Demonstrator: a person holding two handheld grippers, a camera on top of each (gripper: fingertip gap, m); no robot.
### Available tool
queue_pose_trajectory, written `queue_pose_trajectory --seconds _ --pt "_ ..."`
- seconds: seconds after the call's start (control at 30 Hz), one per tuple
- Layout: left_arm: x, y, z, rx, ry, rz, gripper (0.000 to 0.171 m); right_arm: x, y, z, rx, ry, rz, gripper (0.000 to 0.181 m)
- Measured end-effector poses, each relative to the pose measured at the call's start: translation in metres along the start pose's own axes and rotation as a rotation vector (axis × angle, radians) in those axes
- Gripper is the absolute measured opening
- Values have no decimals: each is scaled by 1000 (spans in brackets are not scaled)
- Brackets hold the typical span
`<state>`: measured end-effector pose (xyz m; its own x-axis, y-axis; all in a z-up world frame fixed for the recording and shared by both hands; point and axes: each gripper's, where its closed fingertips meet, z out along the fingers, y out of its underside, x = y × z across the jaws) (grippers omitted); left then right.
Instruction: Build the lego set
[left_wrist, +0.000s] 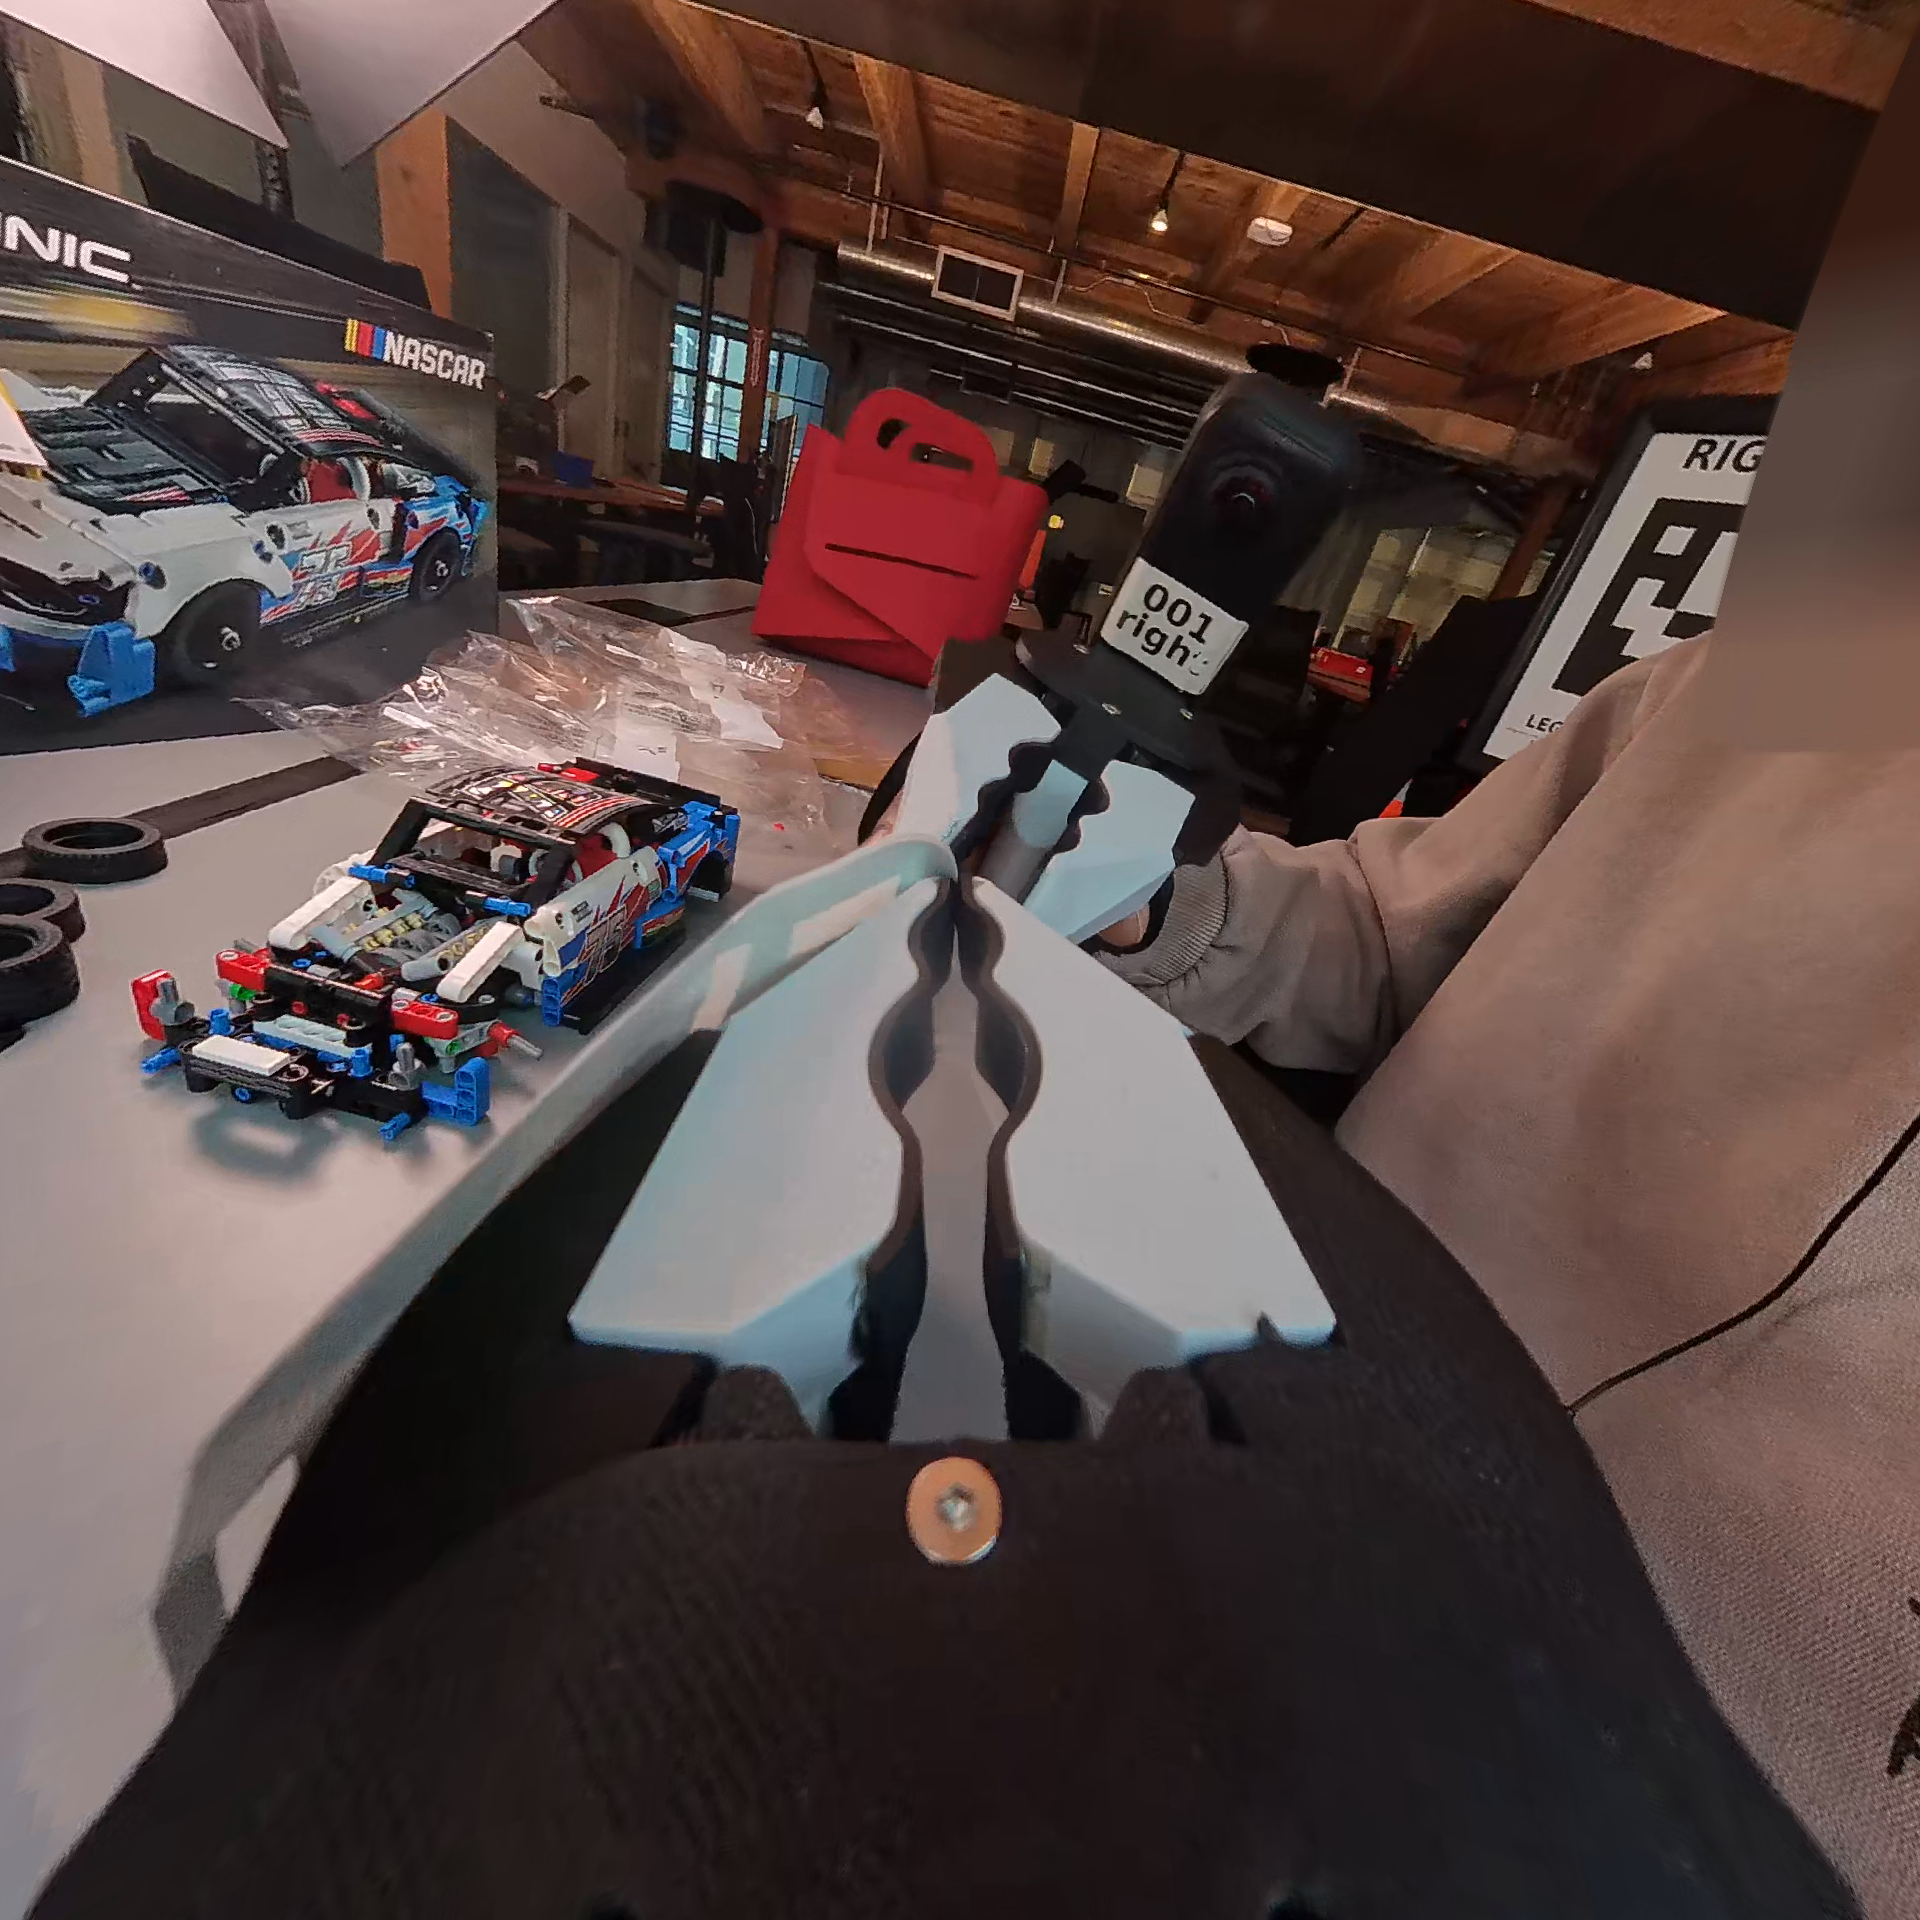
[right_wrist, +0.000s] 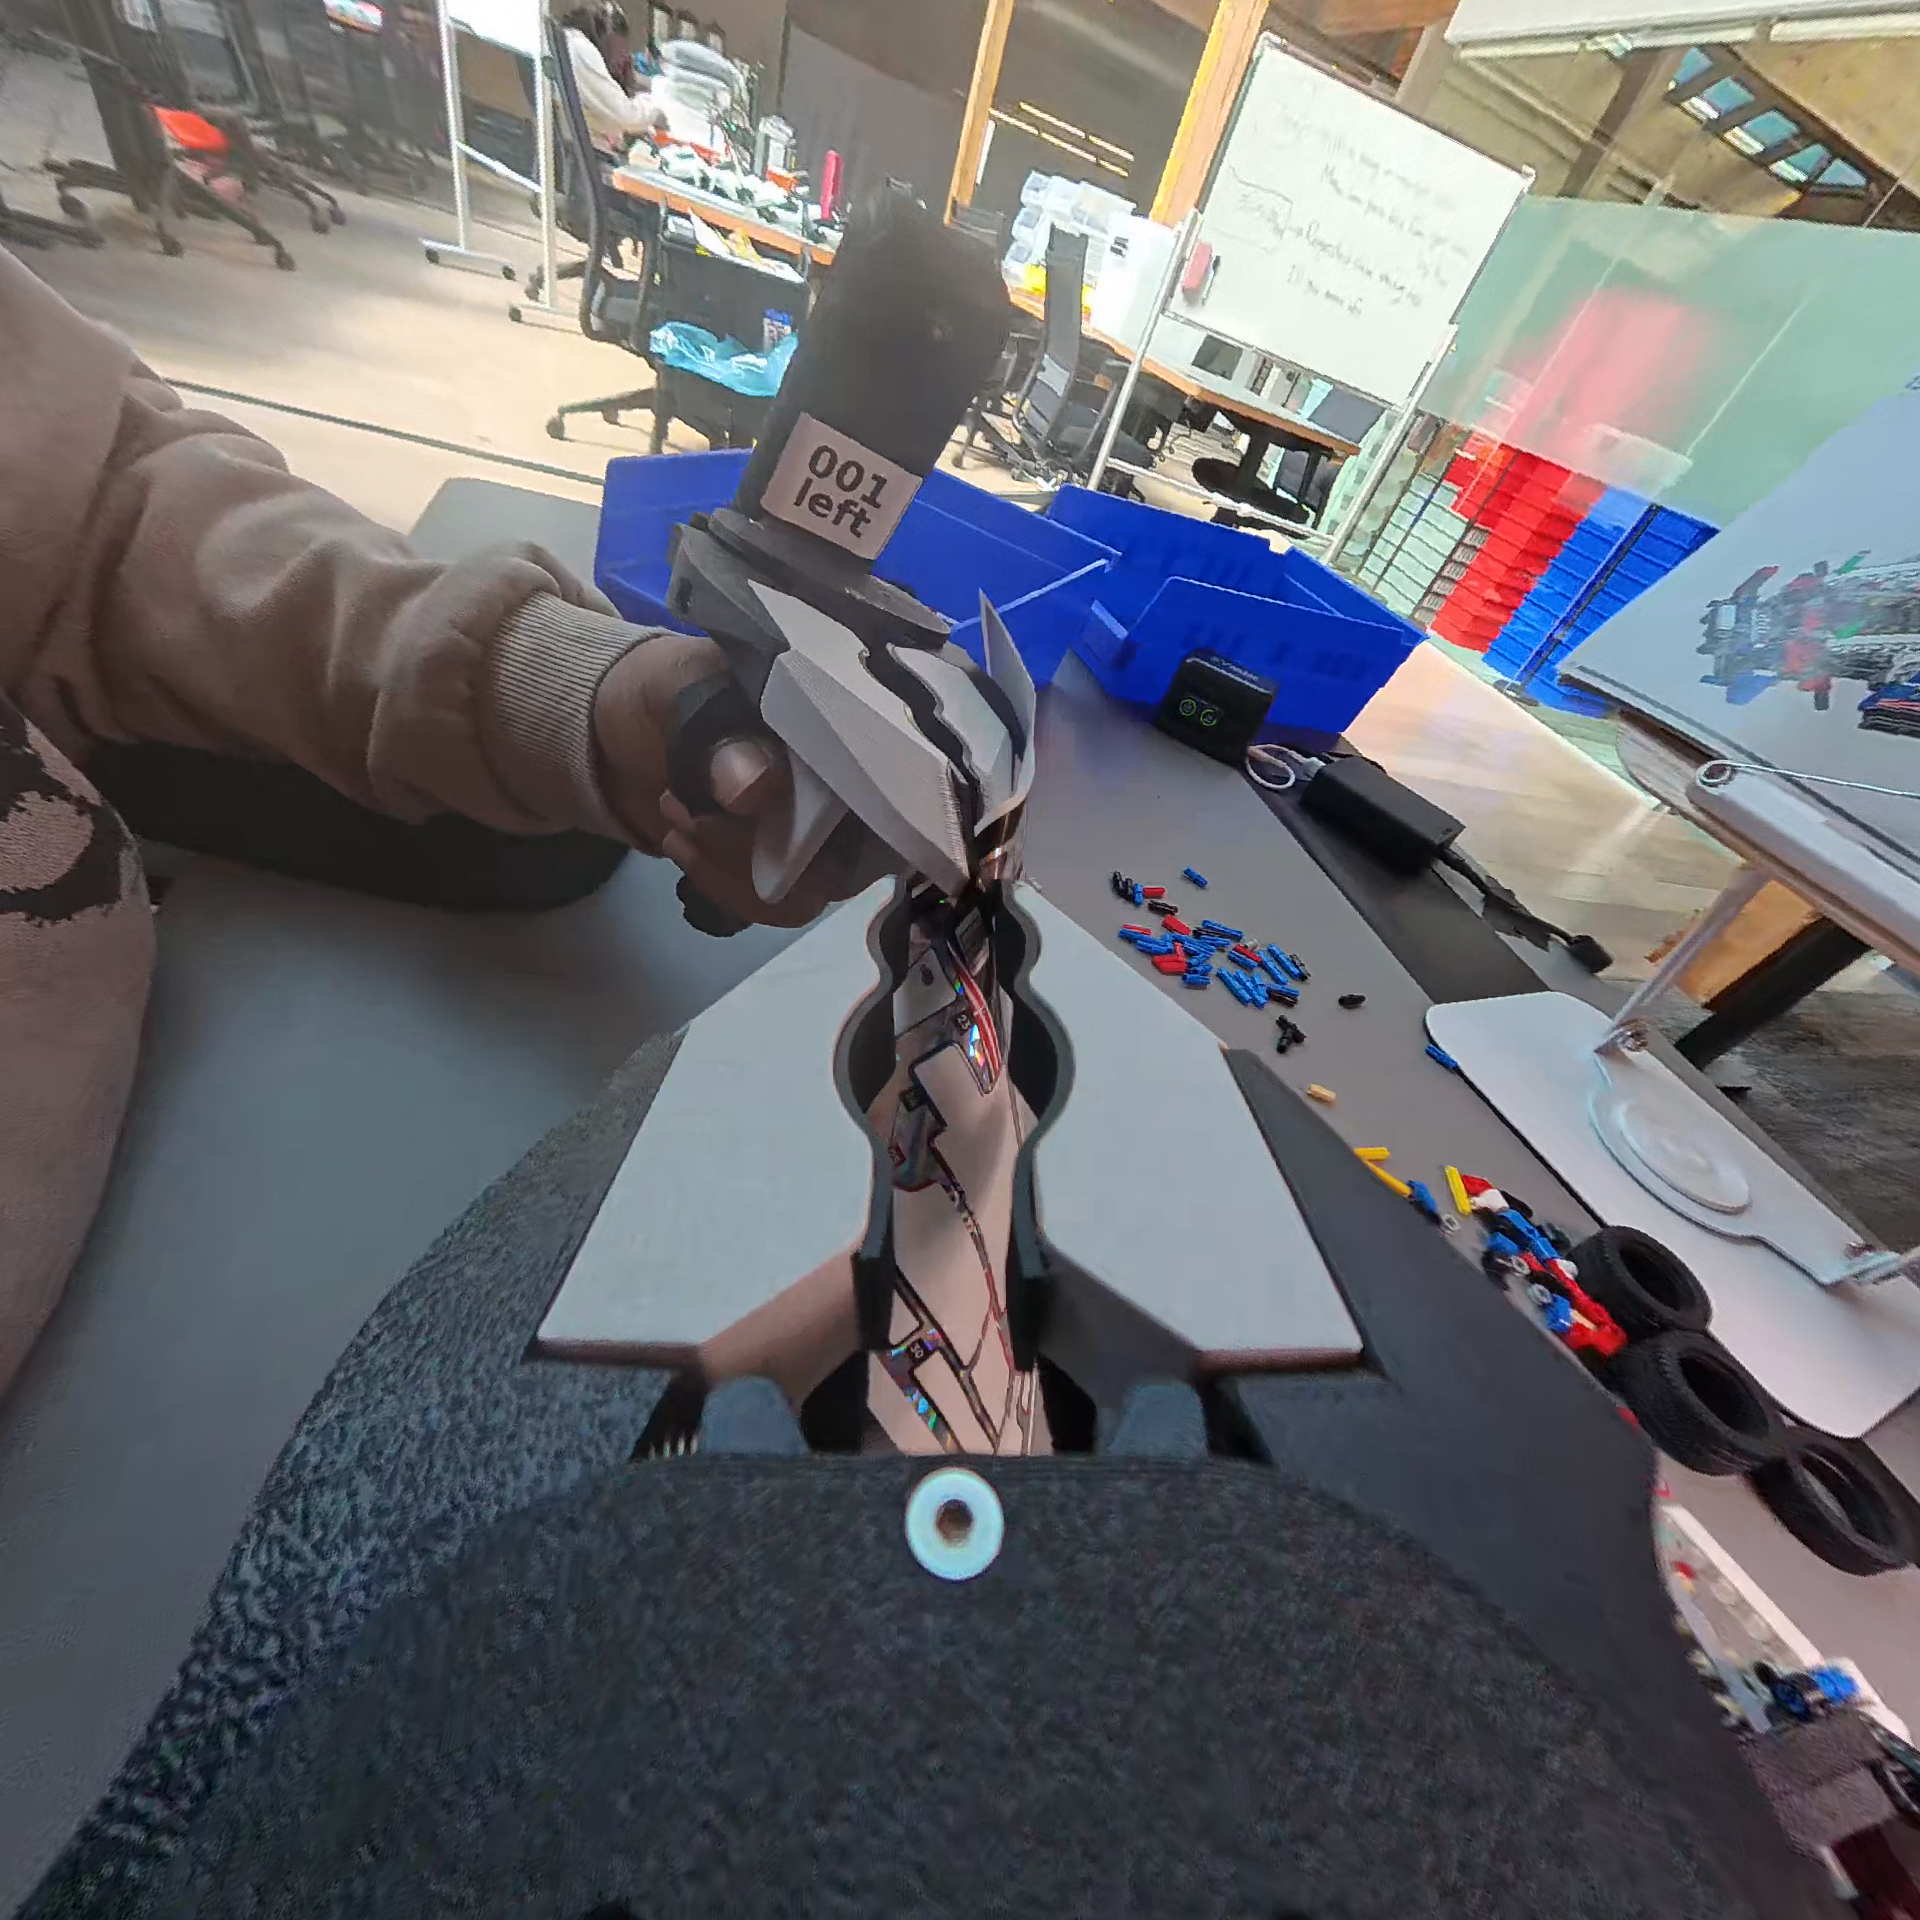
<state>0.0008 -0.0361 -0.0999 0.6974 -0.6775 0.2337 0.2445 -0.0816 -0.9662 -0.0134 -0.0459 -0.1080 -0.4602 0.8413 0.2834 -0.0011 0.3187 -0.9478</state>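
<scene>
Timber beams span the workshop above a grey table (left_wrist: 187, 1247), where a part-built Lego race car (left_wrist: 457, 914) stands wheel-less beside loose black tyres (left_wrist: 94, 847). Both the left gripper (left_wrist: 956, 904) and right gripper (right_wrist: 982, 883) pinch one sticker sheet (right_wrist: 956, 1143), jaws nearly closed. Blue bins (right_wrist: 1226, 613) behind hide their contents; small pins (right_wrist: 1210, 951) litter the tabletop.

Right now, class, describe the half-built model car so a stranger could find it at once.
Start at the big car-picture box standing on the grey table. Just before it sits the half-built car, beside loose black tyres. Alone among them, it is white, blue and red, without wheels.
</scene>
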Motion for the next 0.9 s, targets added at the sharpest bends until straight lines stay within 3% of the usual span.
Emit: queue_pose_trajectory --seconds 0.37,0.63,0.9 --pt "19 -2 1 25 97 44 0 -13 -9 -11 138 -202 233 5" --pt "12 -3 -2 26 47 50 0 -6 -11 -16 173 -196 273 0" --pt "8 -2 -1 9 11 42 7 0 -4 -11 116 -96 168 0"
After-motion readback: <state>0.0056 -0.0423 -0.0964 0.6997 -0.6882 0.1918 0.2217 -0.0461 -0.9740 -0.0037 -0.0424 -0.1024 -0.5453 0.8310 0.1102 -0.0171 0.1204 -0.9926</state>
